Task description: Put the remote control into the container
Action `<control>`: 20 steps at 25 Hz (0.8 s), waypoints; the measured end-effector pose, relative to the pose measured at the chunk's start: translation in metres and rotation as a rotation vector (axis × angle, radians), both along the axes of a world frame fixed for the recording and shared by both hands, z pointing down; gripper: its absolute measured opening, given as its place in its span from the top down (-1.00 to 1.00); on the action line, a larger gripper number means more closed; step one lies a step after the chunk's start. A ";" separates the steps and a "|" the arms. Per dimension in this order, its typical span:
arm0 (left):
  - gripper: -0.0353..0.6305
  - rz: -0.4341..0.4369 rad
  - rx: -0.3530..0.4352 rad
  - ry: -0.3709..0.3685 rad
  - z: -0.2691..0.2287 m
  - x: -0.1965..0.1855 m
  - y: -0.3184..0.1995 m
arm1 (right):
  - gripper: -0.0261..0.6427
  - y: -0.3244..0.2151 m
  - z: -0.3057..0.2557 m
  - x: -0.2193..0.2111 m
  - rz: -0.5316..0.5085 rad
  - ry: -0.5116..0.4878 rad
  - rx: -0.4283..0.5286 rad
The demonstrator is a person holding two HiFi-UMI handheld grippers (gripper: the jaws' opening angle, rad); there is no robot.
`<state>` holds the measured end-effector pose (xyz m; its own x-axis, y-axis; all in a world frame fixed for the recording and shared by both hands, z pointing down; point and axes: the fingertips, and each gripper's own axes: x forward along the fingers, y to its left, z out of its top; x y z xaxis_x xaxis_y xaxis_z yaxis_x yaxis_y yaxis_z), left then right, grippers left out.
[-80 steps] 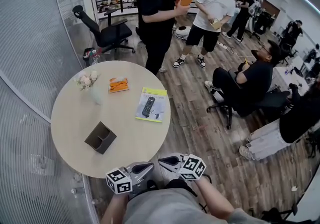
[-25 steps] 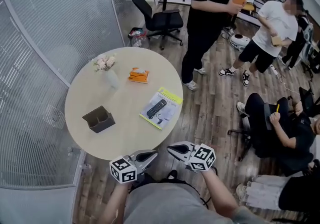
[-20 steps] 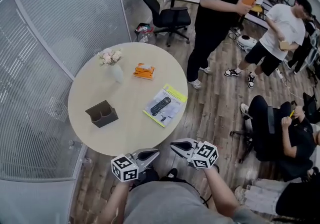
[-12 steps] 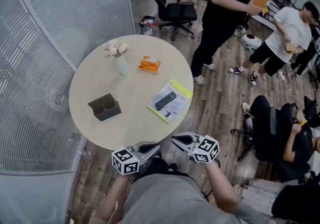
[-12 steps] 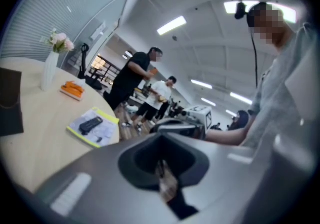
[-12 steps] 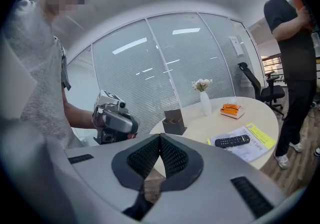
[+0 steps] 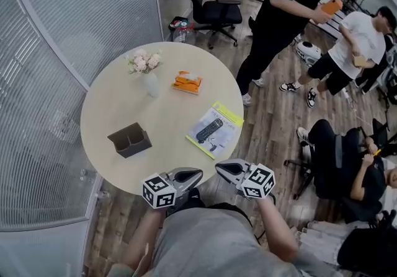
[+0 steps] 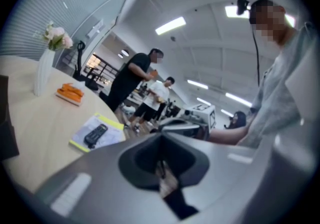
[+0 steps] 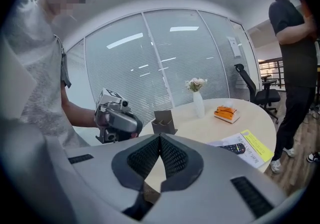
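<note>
Both grippers have come up to the near rim of the round table (image 7: 111,108), where a few seconds ago they hung well short of it over the floor. At the left of the tabletop stands the container (image 7: 129,140), a dark box with two compartments, upright and apart from everything else. Beyond it, toward the far edge, a white vase (image 7: 151,83) holds pale flowers, and just to its right lies an orange packet (image 7: 187,82). Farther right, near the table's right edge, a booklet (image 7: 222,140) with a yellow border lies flat, and the remote control (image 7: 209,129) rests on top of it, well apart from the container. At the near rim the left gripper (image 7: 199,173) has its jaws pressed together with nothing between them, its tip just over the table edge. Beside it the right gripper (image 7: 218,167) is likewise closed and empty, its ribbed pads meeting; the two tips point toward each other with a small gap between. Off to the right, past the table, a person in black (image 7: 285,15) stands on the wooden floor.
</note>
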<state>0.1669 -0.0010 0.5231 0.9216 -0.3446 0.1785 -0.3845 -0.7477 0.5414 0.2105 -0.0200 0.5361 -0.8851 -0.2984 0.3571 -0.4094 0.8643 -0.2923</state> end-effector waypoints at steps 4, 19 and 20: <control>0.90 0.023 -0.004 0.000 0.003 -0.006 -0.014 | 0.88 -0.012 0.004 -0.007 0.016 0.017 -0.001; 0.90 -0.025 -0.020 -0.061 0.028 -0.018 -0.060 | 0.88 -0.040 0.021 -0.011 0.004 0.037 -0.023; 0.90 -0.027 -0.021 -0.065 0.029 -0.016 -0.062 | 0.88 -0.041 0.021 -0.009 0.003 0.037 -0.025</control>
<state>0.1512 -0.0631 0.5519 0.8982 -0.3647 0.2456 -0.4394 -0.7252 0.5301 0.2013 -0.0612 0.5574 -0.8703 -0.2918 0.3968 -0.4230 0.8555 -0.2986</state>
